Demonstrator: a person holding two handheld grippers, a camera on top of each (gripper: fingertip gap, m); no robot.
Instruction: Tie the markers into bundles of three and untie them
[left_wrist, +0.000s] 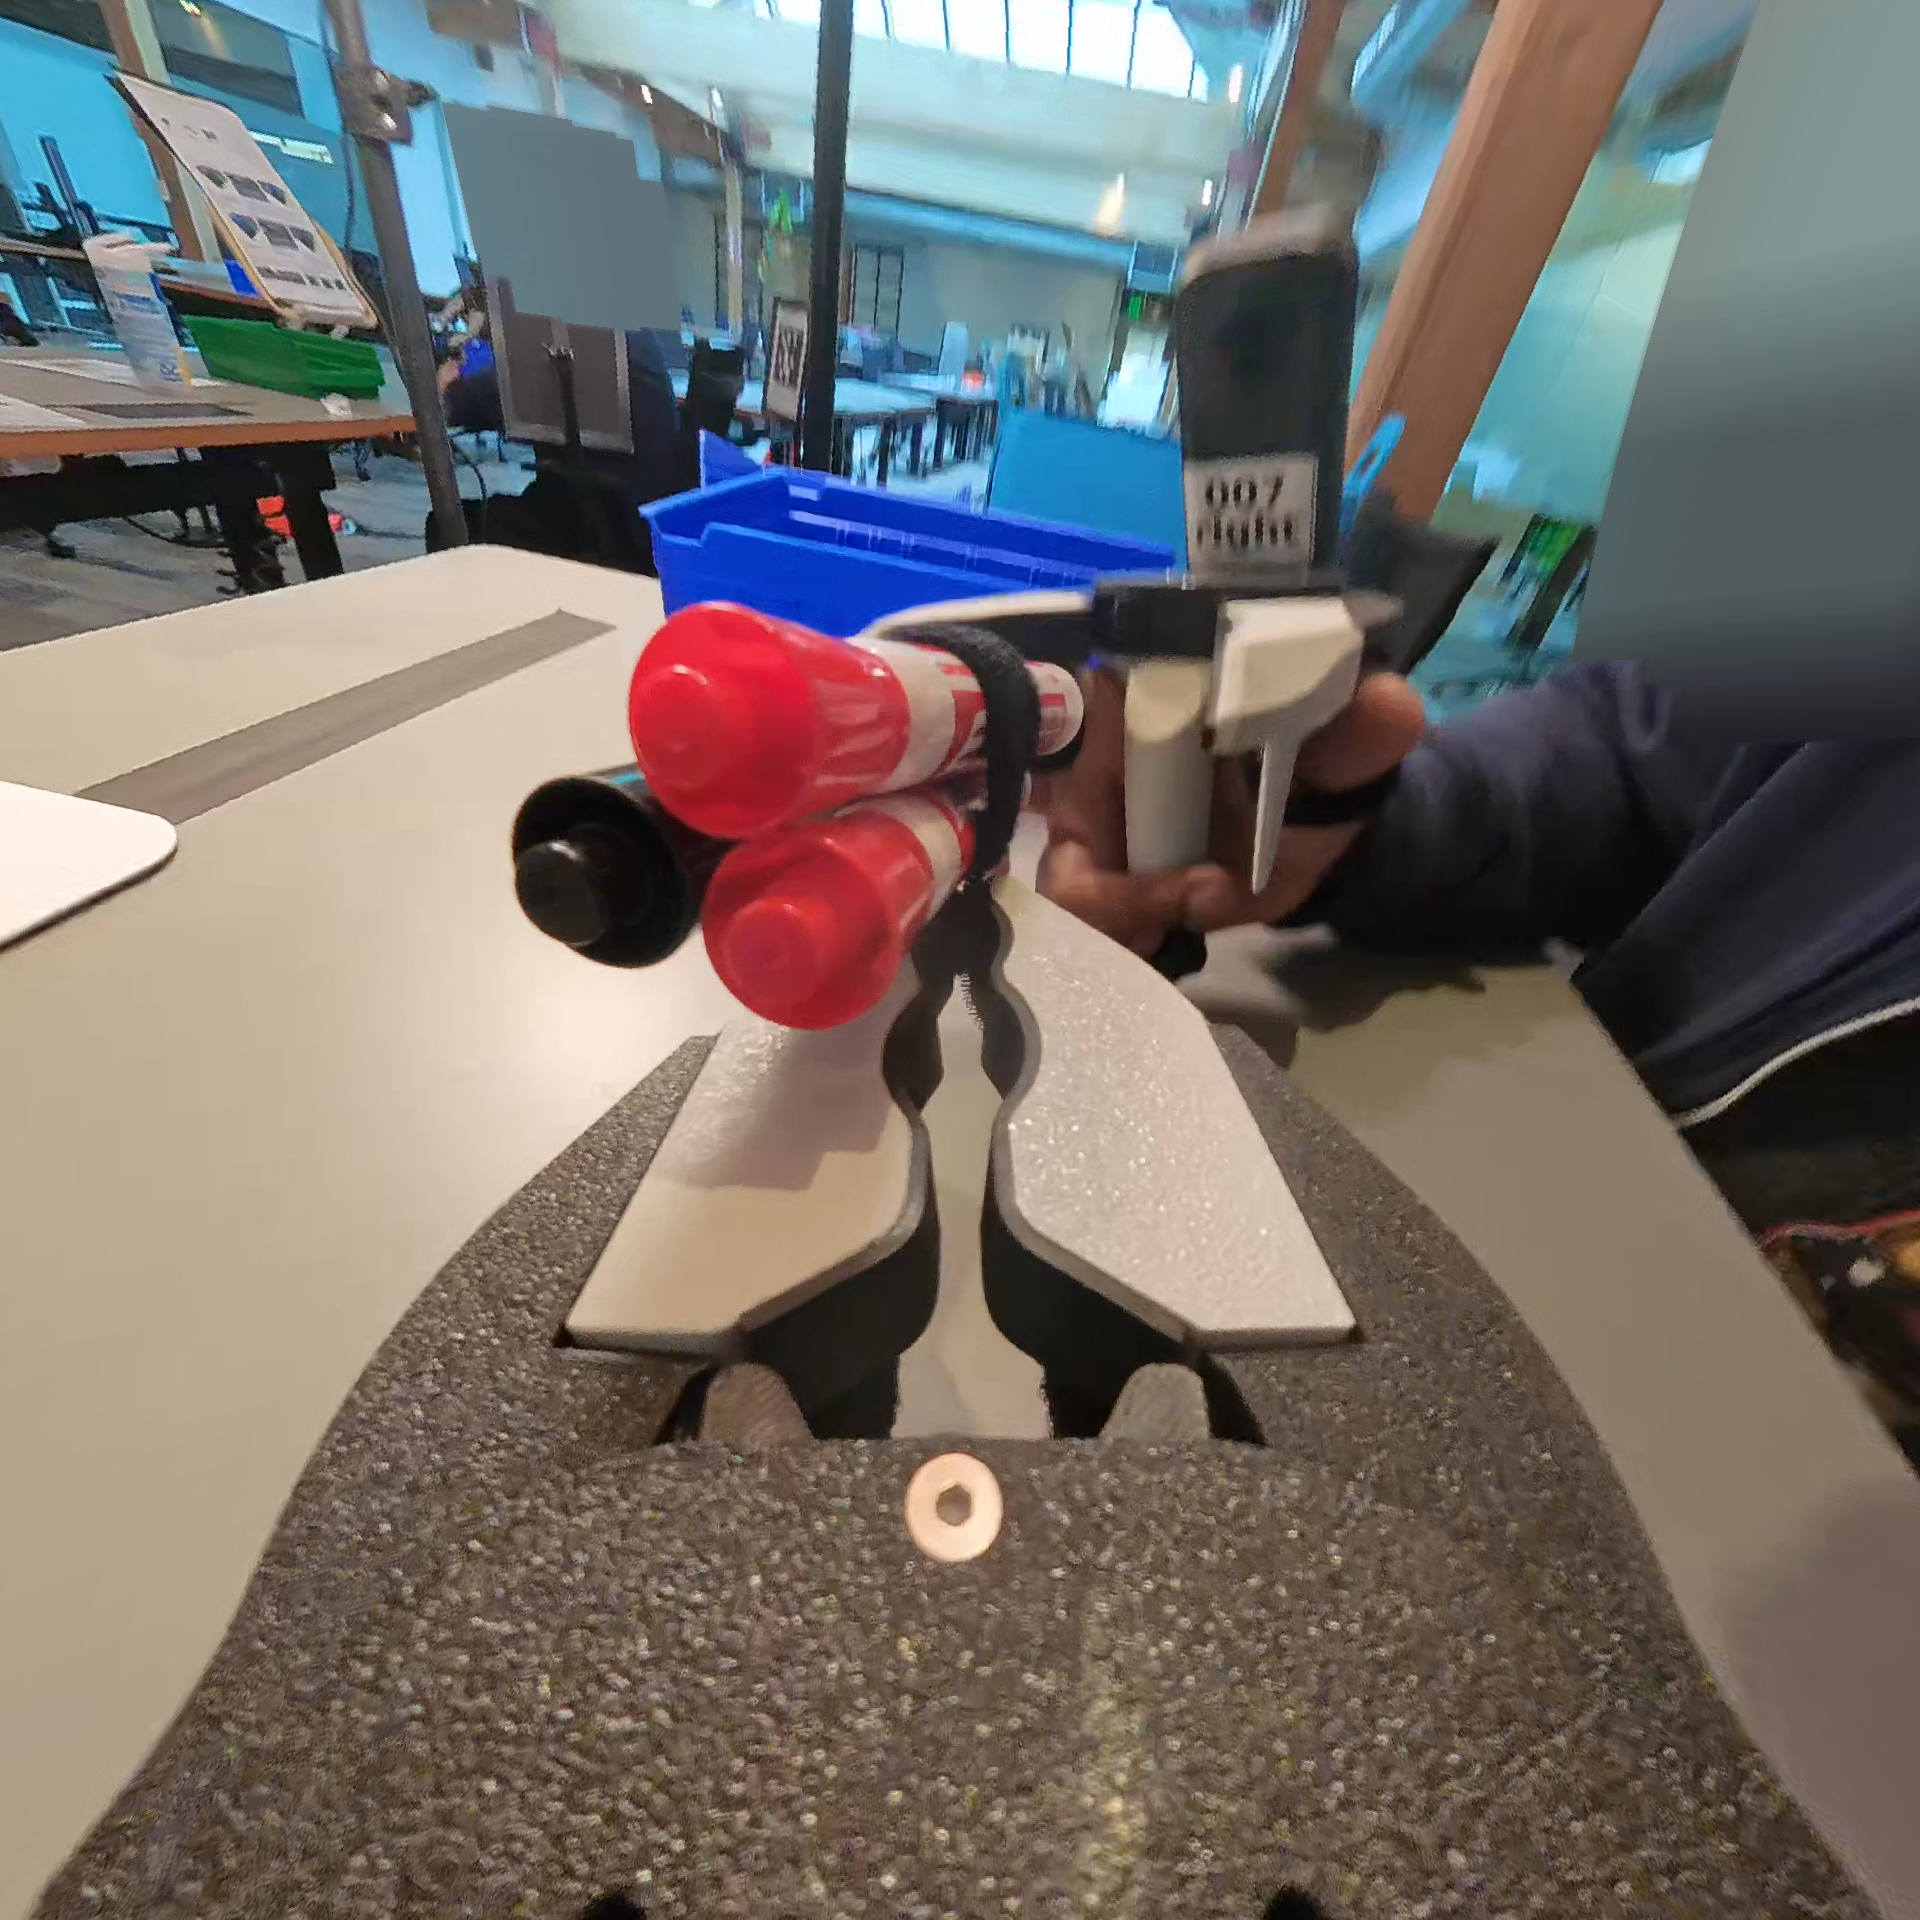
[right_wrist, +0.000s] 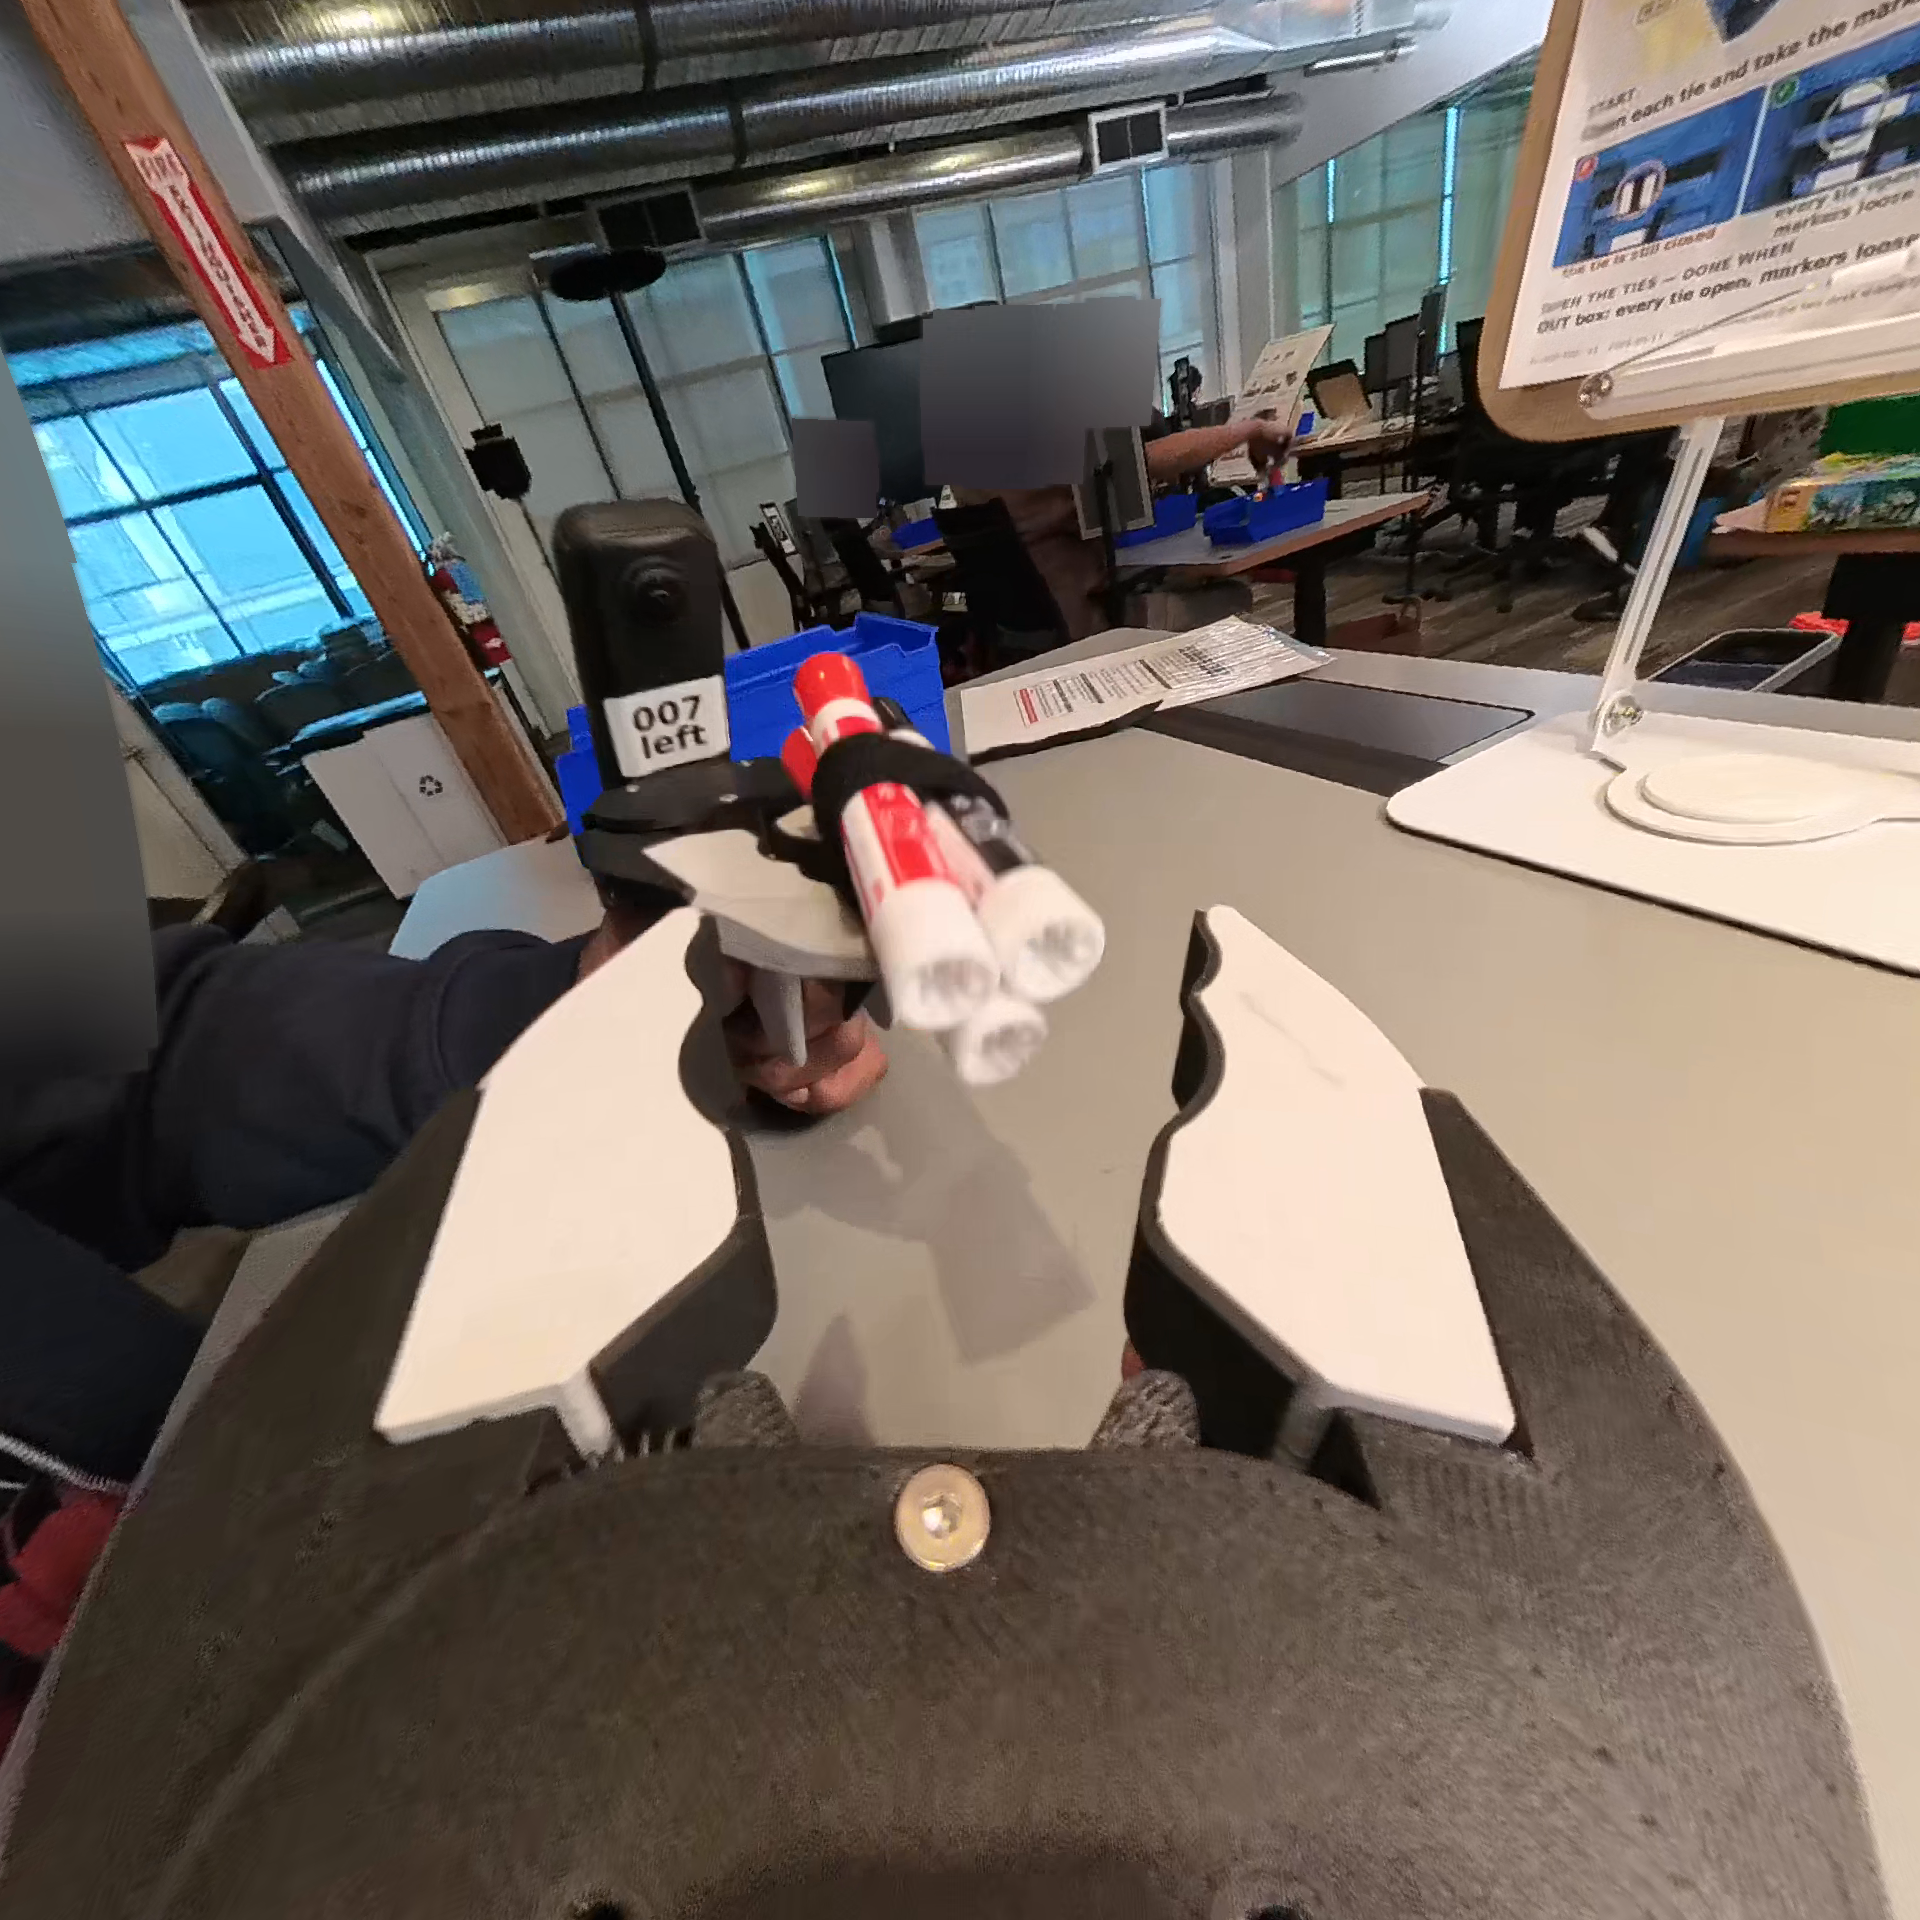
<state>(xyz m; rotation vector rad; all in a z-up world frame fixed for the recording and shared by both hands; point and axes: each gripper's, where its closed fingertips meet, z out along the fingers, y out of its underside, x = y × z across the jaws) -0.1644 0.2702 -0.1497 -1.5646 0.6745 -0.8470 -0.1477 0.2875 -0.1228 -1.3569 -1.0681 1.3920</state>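
Observation:
Three markers are bundled by a black strap (left_wrist: 1003, 717): two red-capped markers (left_wrist: 769, 717) and a black-capped marker (left_wrist: 597, 868). My left gripper (left_wrist: 966, 935) is shut on the strap's tail and holds the bundle above the grey table (left_wrist: 312, 935). In the right wrist view the bundle (right_wrist: 935, 894) points its white ends toward me, held by the left gripper (right_wrist: 769, 883). My right gripper (right_wrist: 951, 925) is open and empty, with its fingertips (right_wrist: 1226, 935) on either side of the bundle's near end. One of its fingers (left_wrist: 997, 615) reaches over the bundle in the left wrist view.
A blue bin (left_wrist: 852, 561) stands on the table behind the bundle; it also shows in the right wrist view (right_wrist: 831, 675). A white stand base (right_wrist: 1714, 821) with an instruction board (right_wrist: 1714, 208) is at the right. A printed sheet (right_wrist: 1122, 675) lies farther back.

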